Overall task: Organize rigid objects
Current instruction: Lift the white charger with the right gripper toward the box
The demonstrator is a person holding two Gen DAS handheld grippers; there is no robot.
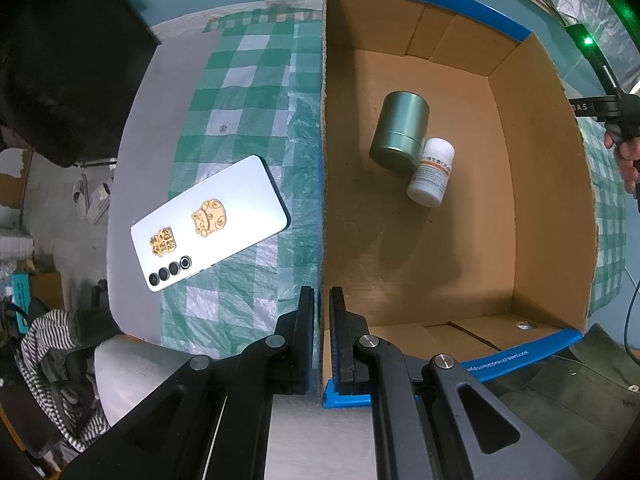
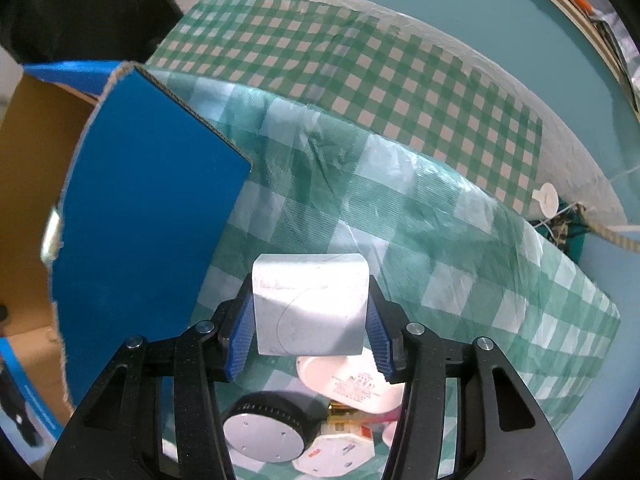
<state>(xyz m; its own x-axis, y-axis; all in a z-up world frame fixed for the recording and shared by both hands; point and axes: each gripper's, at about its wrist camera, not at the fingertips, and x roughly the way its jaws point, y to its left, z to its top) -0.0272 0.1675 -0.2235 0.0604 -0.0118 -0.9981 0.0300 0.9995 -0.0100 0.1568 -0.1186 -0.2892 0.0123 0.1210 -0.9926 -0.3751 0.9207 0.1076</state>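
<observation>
Left wrist view: a blue-edged brown cardboard box is seen from above, with its near wall clamped between the closed jaws of the left gripper.
Box contents: a green metal cylindrical tin lies on its side at the centre; a small white plastic pill bottle touches it at 4 o'clock.
Bottle label: an orange band and dark print are visible, too small to be read.
Box edge print: white lettering runs along the blue flap at 5 o'clock, upside down and not legible.
Phone: a white rectangular smartphone, back up with two gold cat stickers, lies on the green-and-white checked tablecloth at 9 o'clock of the box.
Right wrist view: a pale grey block with a pencilled curve is gripped by the right gripper, blue pads pressed on both sides, at 3 o'clock of the box's blue outer wall.
Beneath the block: a black round knurled object with a silver face and white packaging with unreadable red print are seen.
</observation>
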